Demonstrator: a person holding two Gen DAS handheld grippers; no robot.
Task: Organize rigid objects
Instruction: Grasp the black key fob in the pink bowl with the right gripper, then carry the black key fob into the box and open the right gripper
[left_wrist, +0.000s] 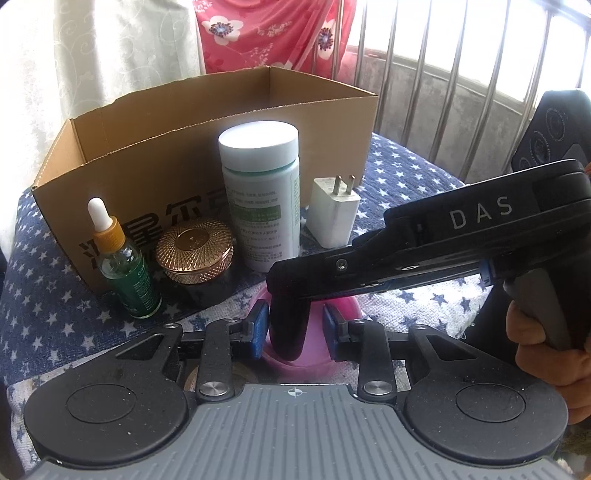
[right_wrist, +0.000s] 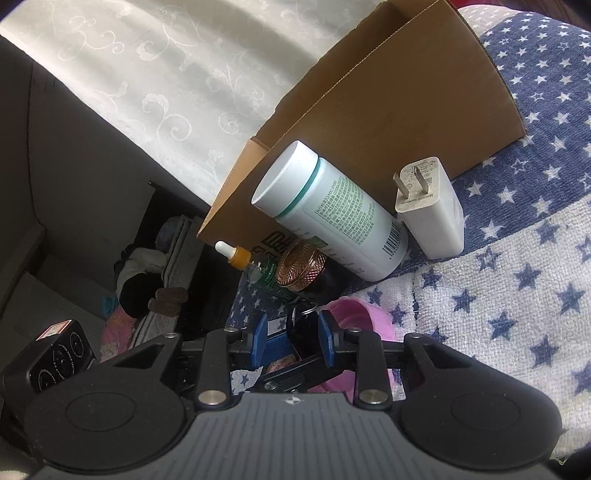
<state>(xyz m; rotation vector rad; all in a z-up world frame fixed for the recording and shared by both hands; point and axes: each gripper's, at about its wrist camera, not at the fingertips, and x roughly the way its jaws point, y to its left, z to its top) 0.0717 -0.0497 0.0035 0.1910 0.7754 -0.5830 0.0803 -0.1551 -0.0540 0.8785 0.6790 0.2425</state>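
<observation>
A black key-fob-like object (left_wrist: 288, 332) (right_wrist: 301, 328) with a metal ring stands in a pink bowl (left_wrist: 340, 306) (right_wrist: 354, 317) on the star-patterned cloth. My left gripper (left_wrist: 296, 328) straddles it. Its left pad touches the fob, and pink shows between the fob and the other pad. My right gripper (right_wrist: 293, 332) reaches in from the right, its tip (left_wrist: 275, 284) over the fob's top. The fob lies against its right pad, with a gap on the other side where the left gripper's pad (right_wrist: 277, 345) shows.
Behind the bowl an open cardboard box (left_wrist: 147, 166) (right_wrist: 406, 110) stands. In front of it are a dropper bottle (left_wrist: 125, 266), a gold-lidded jar (left_wrist: 194, 247), a white bottle (left_wrist: 262, 192) and a white charger (left_wrist: 332, 218). Metal railing (left_wrist: 480, 74) runs at the back right.
</observation>
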